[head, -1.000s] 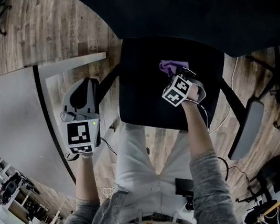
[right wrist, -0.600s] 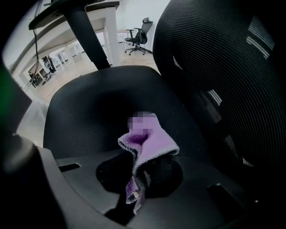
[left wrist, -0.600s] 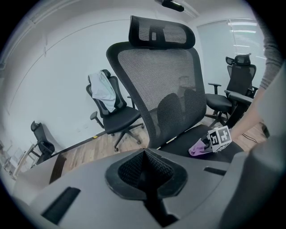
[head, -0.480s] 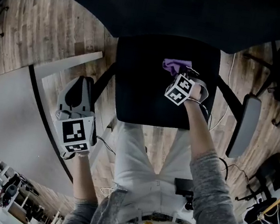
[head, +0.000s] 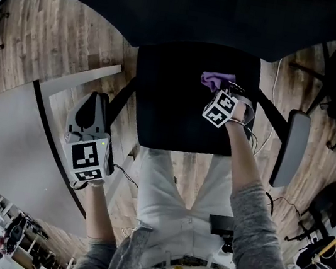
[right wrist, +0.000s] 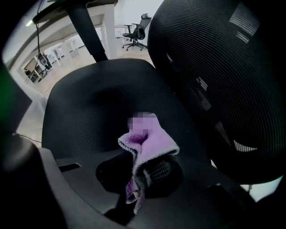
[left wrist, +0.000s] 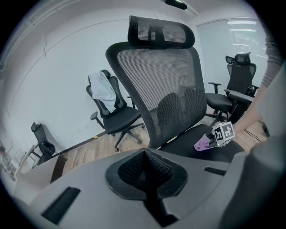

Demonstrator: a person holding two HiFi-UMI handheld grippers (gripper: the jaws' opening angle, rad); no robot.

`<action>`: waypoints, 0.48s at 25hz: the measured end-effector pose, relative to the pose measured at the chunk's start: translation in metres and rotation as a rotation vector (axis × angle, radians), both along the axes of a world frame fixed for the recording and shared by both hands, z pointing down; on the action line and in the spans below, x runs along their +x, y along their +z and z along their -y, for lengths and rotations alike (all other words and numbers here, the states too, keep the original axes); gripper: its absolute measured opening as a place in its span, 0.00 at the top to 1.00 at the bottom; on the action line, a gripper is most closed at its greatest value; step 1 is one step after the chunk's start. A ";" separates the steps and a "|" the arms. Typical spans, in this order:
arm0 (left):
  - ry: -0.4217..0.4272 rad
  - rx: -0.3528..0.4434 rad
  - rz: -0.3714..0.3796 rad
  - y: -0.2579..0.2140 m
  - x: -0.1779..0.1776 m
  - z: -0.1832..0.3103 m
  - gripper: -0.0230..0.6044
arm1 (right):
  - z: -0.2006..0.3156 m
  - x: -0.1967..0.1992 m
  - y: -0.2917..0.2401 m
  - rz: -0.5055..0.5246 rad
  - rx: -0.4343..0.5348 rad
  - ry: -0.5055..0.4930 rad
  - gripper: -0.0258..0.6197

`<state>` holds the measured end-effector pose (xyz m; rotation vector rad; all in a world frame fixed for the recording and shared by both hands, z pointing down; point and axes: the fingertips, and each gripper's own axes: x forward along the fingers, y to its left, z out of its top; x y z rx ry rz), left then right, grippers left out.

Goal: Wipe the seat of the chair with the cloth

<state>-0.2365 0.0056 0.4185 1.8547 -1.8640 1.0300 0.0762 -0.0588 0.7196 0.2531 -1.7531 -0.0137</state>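
Observation:
A black office chair's seat (head: 180,101) lies below me, its mesh backrest (right wrist: 223,67) at the far side. A purple cloth (head: 216,80) rests on the seat's far right part; my right gripper (head: 225,90) is shut on it, the cloth (right wrist: 147,145) bunched between the jaws and pressed on the seat (right wrist: 98,107). My left gripper (head: 92,116) hangs off to the left of the chair over the floor, jaws closed together with nothing between them. From the left gripper view the chair (left wrist: 165,98) and the cloth (left wrist: 203,142) show at the right.
A white desk edge (head: 81,81) and a grey surface (head: 7,142) lie at the left. The chair's armrest (head: 288,147) stands at the right. Other black chairs (left wrist: 116,112) stand around on the wooden floor (head: 64,30). The person's legs are at the seat's near edge.
My right gripper has slid the cloth a little to the right across the seat. The left gripper has drifted slightly left and down.

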 end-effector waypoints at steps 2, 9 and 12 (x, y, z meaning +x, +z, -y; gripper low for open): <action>0.000 0.000 0.001 0.000 0.000 0.000 0.95 | 0.001 0.004 -0.003 -0.001 0.004 0.006 0.89; -0.002 -0.004 -0.010 0.001 0.002 0.001 0.95 | 0.004 0.019 -0.003 -0.020 0.005 0.016 0.89; -0.006 -0.006 -0.013 0.001 0.006 0.001 0.95 | 0.006 0.031 -0.005 -0.025 0.007 0.024 0.89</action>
